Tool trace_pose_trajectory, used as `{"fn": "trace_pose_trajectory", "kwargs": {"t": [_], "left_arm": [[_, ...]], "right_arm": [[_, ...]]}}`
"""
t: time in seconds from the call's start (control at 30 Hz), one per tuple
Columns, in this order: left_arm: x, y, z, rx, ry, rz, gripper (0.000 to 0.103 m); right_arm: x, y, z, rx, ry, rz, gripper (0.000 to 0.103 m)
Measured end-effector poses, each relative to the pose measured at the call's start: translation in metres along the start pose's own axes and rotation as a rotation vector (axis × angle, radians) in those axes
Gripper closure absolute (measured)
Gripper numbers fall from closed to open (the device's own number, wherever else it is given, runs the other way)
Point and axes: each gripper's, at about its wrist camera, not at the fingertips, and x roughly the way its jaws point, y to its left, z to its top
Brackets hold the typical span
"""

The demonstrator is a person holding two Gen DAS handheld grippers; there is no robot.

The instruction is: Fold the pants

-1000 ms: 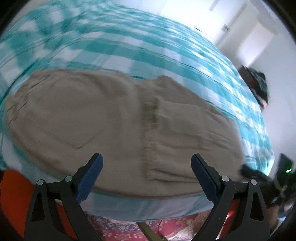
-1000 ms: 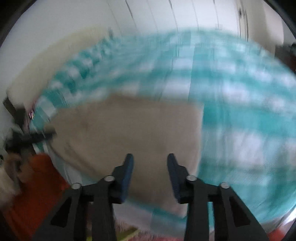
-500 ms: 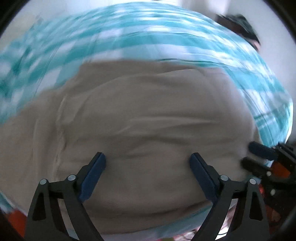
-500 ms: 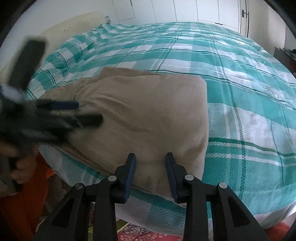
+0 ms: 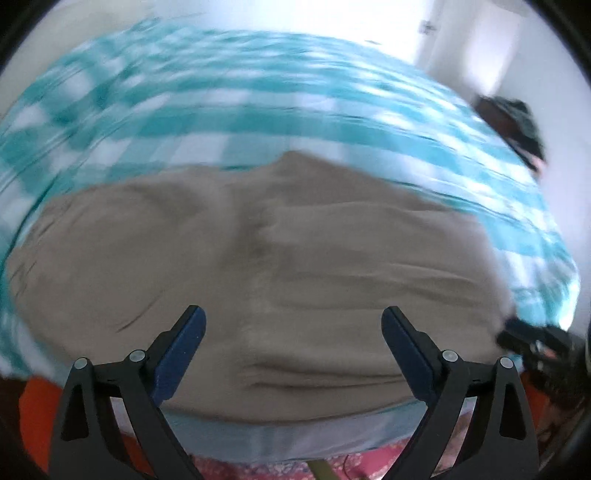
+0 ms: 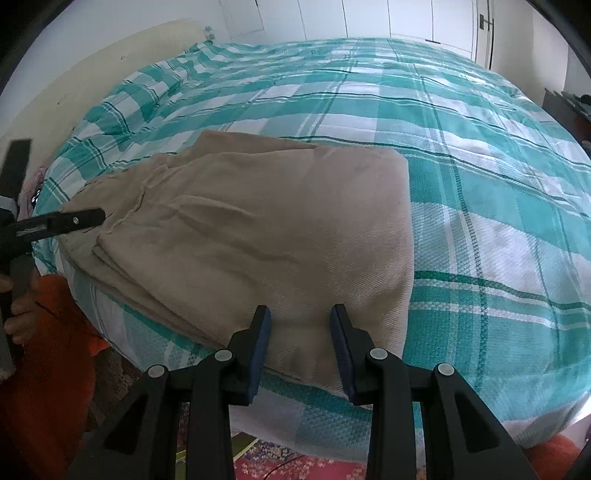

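Note:
The beige pants point(image 6: 258, 229) lie folded in layers on the near edge of the bed; in the blurred left wrist view they point(image 5: 277, 266) fill the middle. My left gripper point(image 5: 291, 317) is wide open and empty, hovering over the pants' near edge; it shows from the side at the left of the right wrist view point(image 6: 62, 223), by the pants' left end. My right gripper point(image 6: 300, 314) is partly open and empty, just above the pants' near right corner. It appears dimly at the right edge of the left wrist view point(image 5: 532, 339).
The bed has a teal and white checked cover point(image 6: 461, 155) that stretches far back to white wardrobe doors point(image 6: 369, 18). A headboard point(image 6: 92, 74) runs along the left. A patterned rug point(image 6: 288, 461) lies on the floor below the bed edge. An orange sleeve point(image 6: 48, 350) is at lower left.
The left gripper has swung back away from the pants' middle, its view still blurred by motion. The right gripper has barely moved and its jaws stay the same width.

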Motion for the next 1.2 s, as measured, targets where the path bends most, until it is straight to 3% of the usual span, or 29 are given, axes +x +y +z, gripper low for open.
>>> {"fn": "trace_pose_trajectory", "kwargs": {"t": [0.13,0.2,0.23,0.33,0.4,0.47,0.63,0.83,0.97,1.2], "left_arm": [[0.028,-0.030,-0.003,0.110,0.056,0.013,0.010],[0.047,-0.028,-0.014,0.098,0.135,0.008,0.015],[0.048,-0.026,-0.018,0.082,0.130,-0.003,0.015],[0.047,-0.022,-0.018,0.071,0.120,-0.013,0.015],[0.048,-0.024,-0.017,0.073,0.127,-0.009,0.014],[0.048,-0.026,-0.018,0.083,0.129,0.000,0.014],[0.050,-0.028,-0.022,0.080,0.117,0.003,0.013],[0.051,-0.029,-0.024,0.078,0.103,0.018,0.013],[0.051,-0.032,-0.026,0.096,0.096,0.034,0.013],[0.053,-0.033,-0.029,0.108,0.086,0.047,0.012]], "right_arm": [[-0.023,-0.002,0.031,0.057,-0.050,0.064,0.069],[-0.027,-0.001,0.057,0.037,-0.074,0.060,0.069],[-0.025,-0.002,0.068,0.031,-0.075,0.059,0.069],[0.009,-0.012,0.099,0.041,-0.018,0.049,0.068],[0.049,-0.023,0.106,0.070,0.073,0.030,0.068],[0.085,-0.036,0.101,0.116,0.175,0.057,0.068],[0.052,-0.032,0.095,0.136,0.079,0.089,0.068],[-0.011,-0.001,0.044,0.065,-0.061,0.087,0.058],[0.017,0.008,0.009,0.034,0.015,0.048,0.057],[0.023,0.006,0.001,0.009,-0.029,0.020,0.056]]}}
